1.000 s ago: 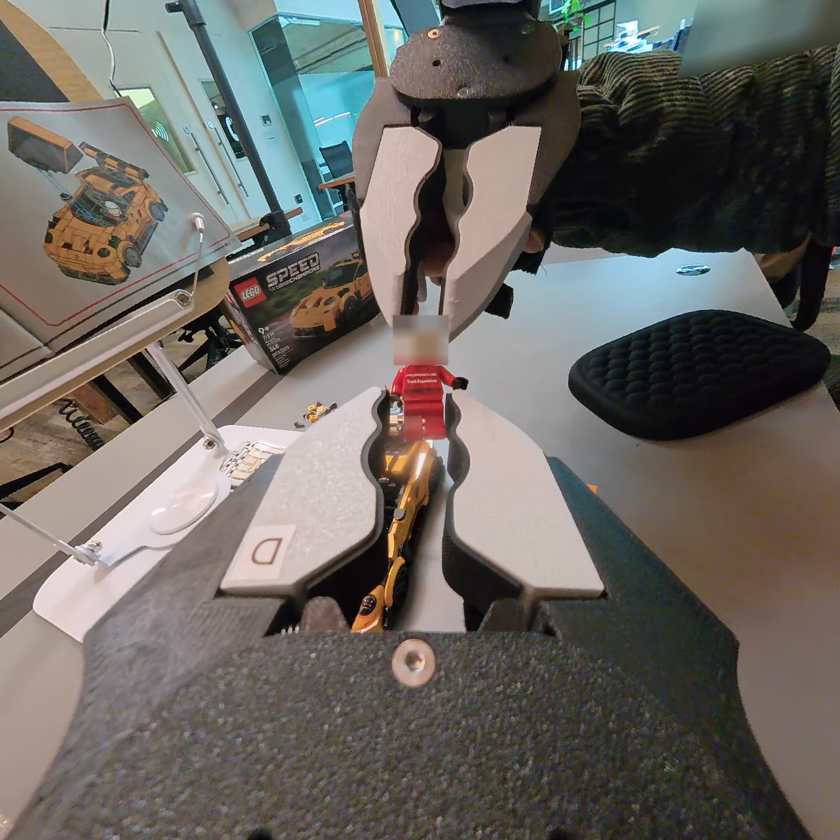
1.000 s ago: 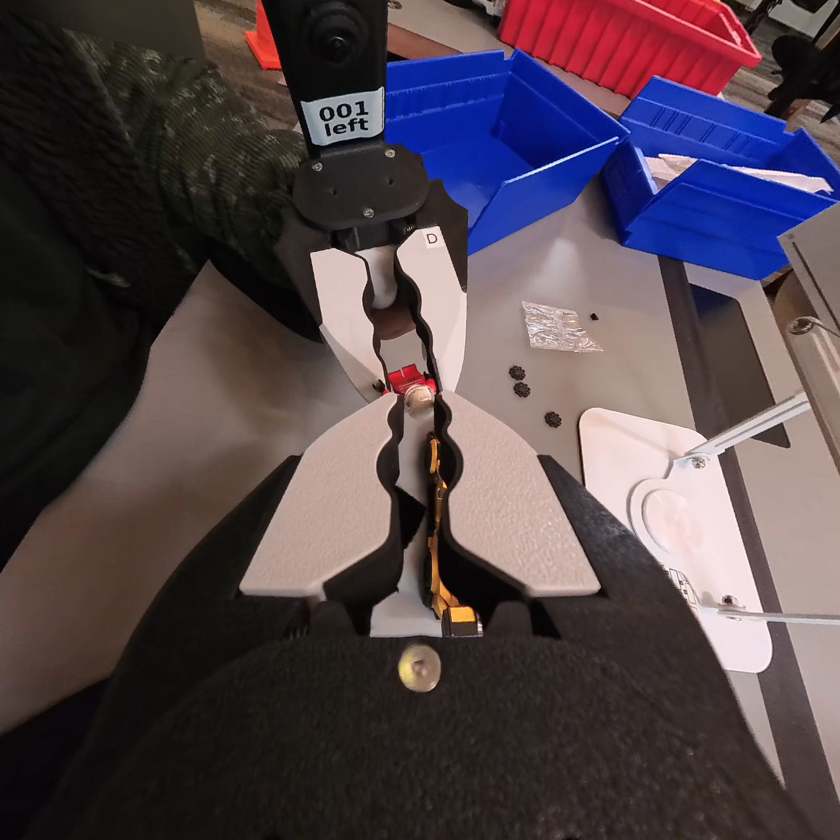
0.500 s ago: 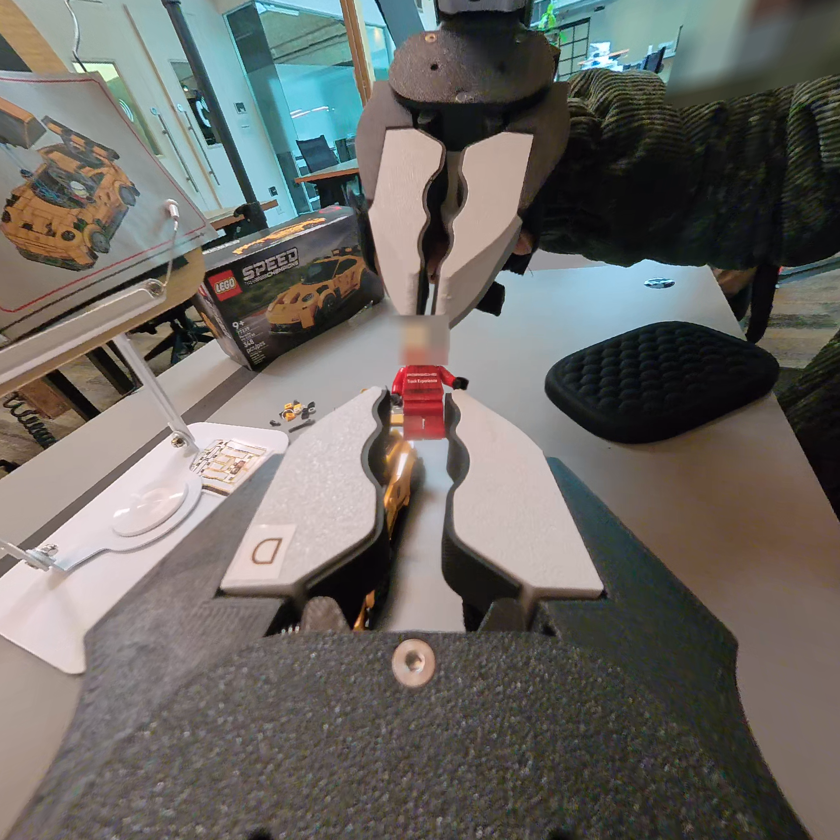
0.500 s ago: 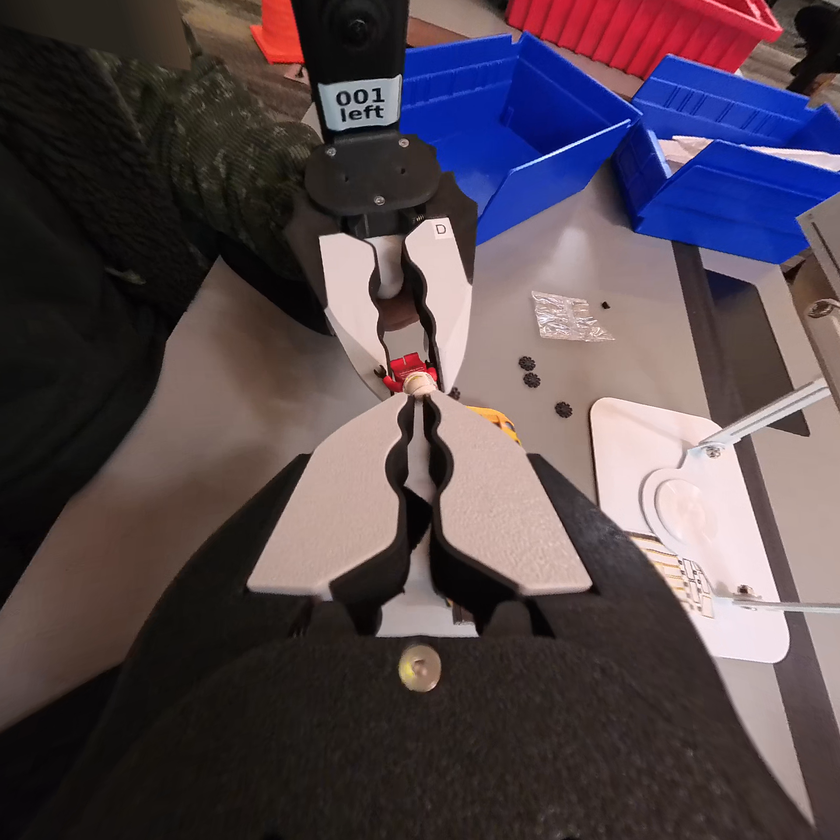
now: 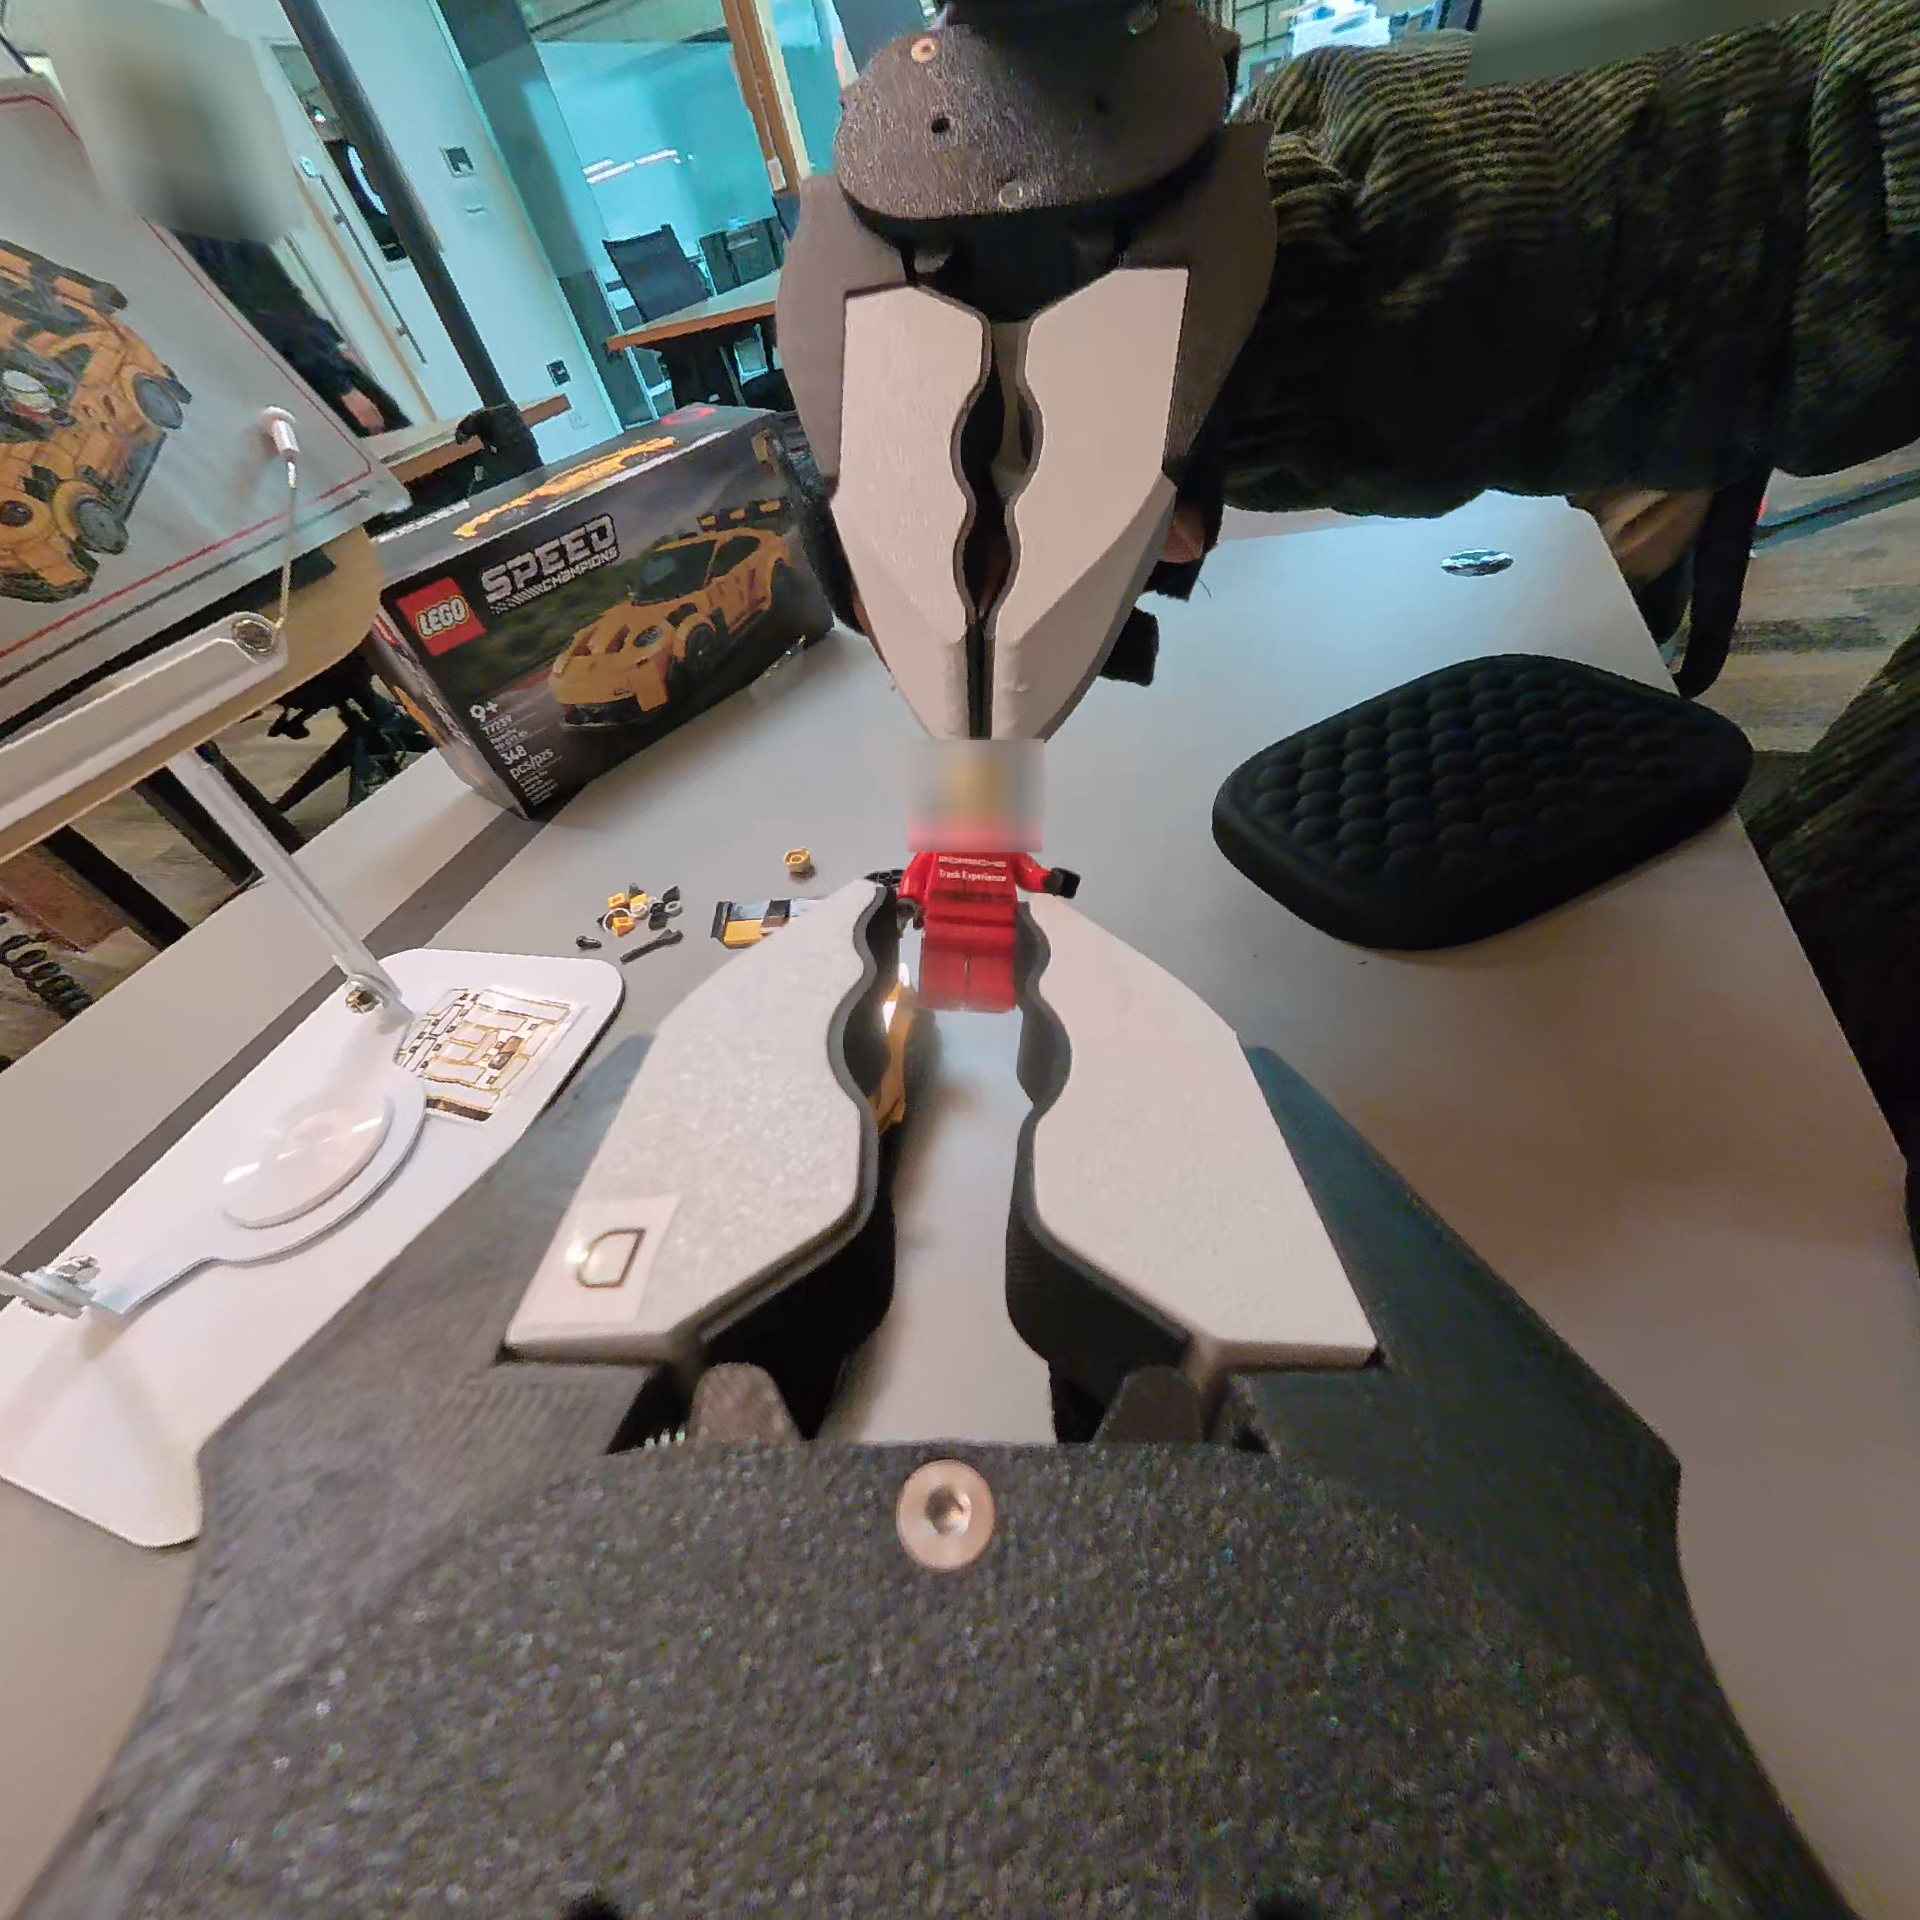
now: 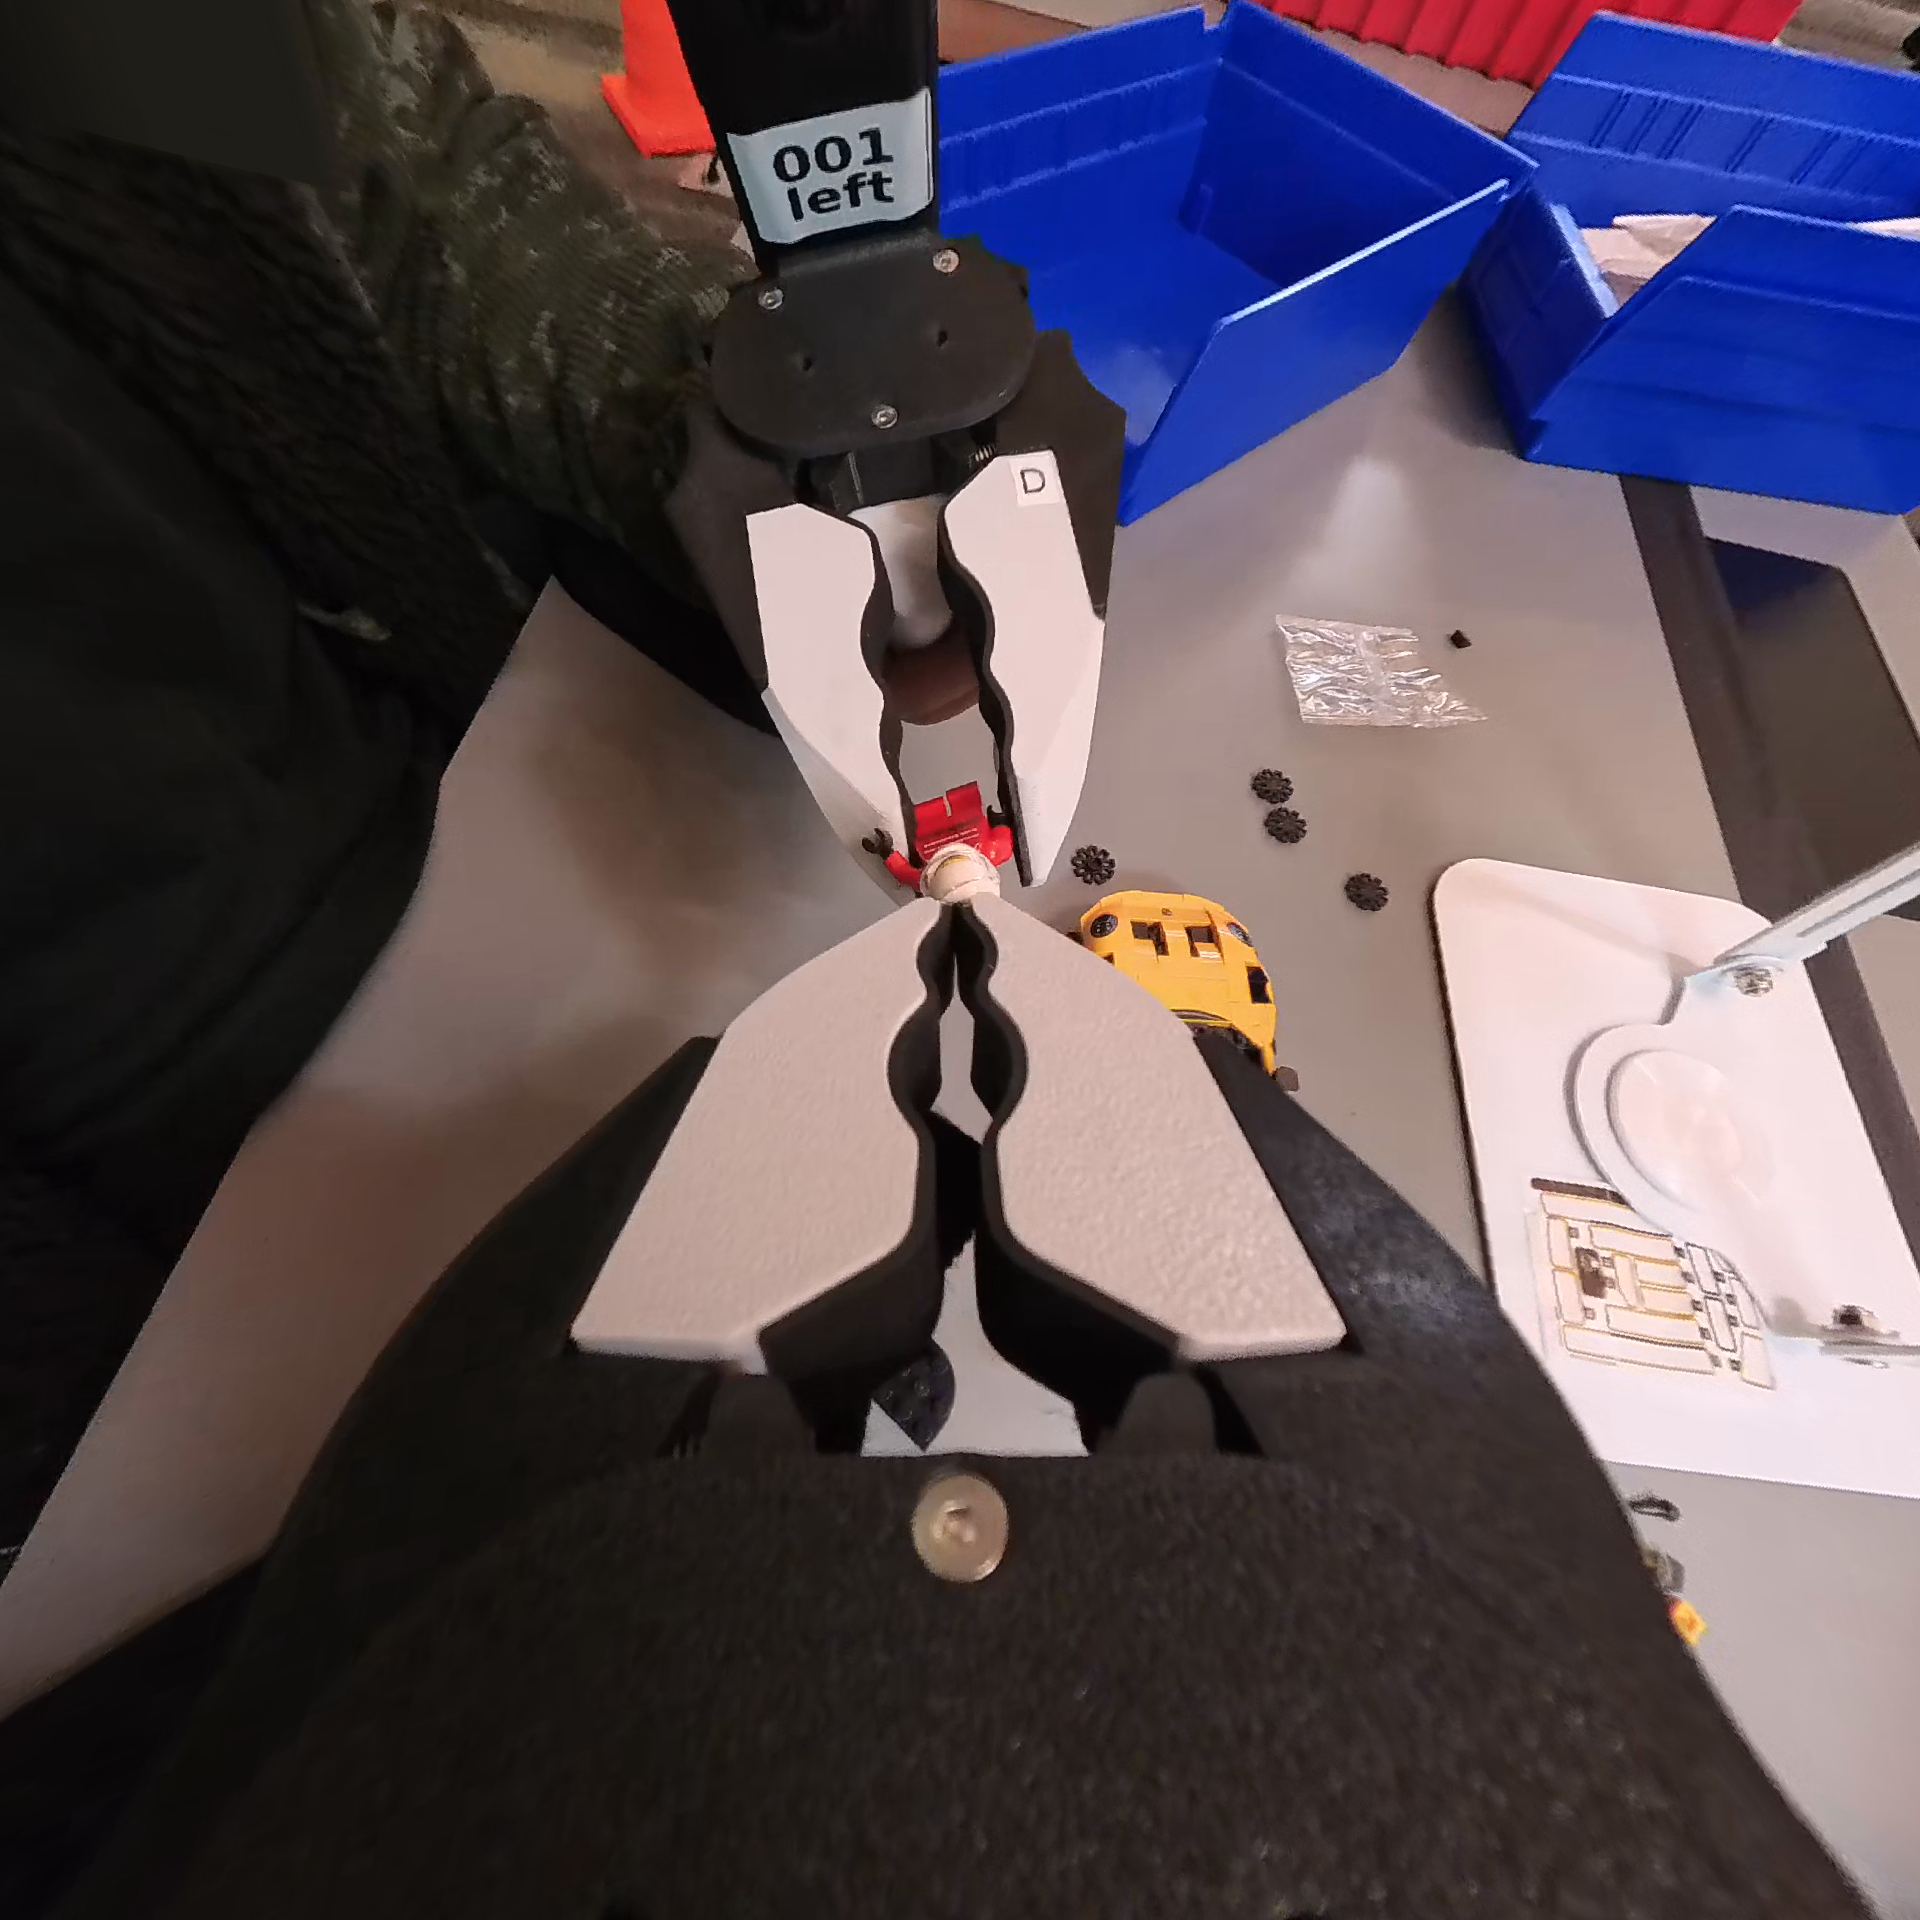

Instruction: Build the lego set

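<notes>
Gripping: the left gripper has its fingers closed part-way onto the legs of the red minifigure, holding it upright above the table.
Opposing tool: the right gripper has its fingertips pressed nearly together, meeting just at the figure's head; whether it pinches anything small there I cannot tell.
Location: the figure sits between the two tools, raised off the table; the yellow car lies on the surface just beside the right gripper.
Handling: judged very light, hard plastic, smooth and likely to slip or twist between flat pads; its joints pull apart under force.
Where to hold: the squared legs or torso offer flat sides; the rounded head is a poor grip.
Risk: a sideways push at the head could rotate the figure in the left grip or pop the head off.
Nearby: loose small pieces and black wheel-like parts lie apart on the table.
</notes>
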`<state>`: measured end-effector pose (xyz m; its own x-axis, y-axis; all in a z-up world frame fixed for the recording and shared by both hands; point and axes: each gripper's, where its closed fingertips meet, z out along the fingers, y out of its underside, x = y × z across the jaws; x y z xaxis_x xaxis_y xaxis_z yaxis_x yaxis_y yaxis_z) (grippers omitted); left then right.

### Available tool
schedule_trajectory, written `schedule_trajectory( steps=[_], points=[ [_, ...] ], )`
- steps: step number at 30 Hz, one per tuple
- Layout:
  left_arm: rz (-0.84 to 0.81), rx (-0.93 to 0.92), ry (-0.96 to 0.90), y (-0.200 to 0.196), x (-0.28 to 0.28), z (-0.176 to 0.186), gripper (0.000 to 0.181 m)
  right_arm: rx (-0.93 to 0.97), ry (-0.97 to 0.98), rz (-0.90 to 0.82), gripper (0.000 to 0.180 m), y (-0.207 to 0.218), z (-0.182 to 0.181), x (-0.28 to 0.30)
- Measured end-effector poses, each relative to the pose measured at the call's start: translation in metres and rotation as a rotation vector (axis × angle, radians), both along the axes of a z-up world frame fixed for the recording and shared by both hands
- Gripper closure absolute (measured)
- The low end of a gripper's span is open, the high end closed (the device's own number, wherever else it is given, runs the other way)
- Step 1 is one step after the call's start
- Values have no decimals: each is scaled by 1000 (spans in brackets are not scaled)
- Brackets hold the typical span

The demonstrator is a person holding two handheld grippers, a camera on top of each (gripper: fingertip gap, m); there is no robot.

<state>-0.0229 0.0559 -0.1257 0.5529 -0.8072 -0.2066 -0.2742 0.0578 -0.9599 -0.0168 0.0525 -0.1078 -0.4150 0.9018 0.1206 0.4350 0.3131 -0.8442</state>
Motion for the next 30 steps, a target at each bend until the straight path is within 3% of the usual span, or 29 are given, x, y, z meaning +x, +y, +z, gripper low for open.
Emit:
schedule_trajectory(
  steps=[6,11,15,30],
  points=[
    [3,1,2,2,0,0,160,0,34,-27,180,2,2,0],
    [-8,3,-12,1,1,3,160,96,53,10,162,1,11,3],
    [-25,-2,-13,-2,4,4,159,160,17,36,162,-3,3,-2],
    [-33,-5,-12,-4,6,3,159,118,5,27,166,-6,-3,-4]
  ],
)
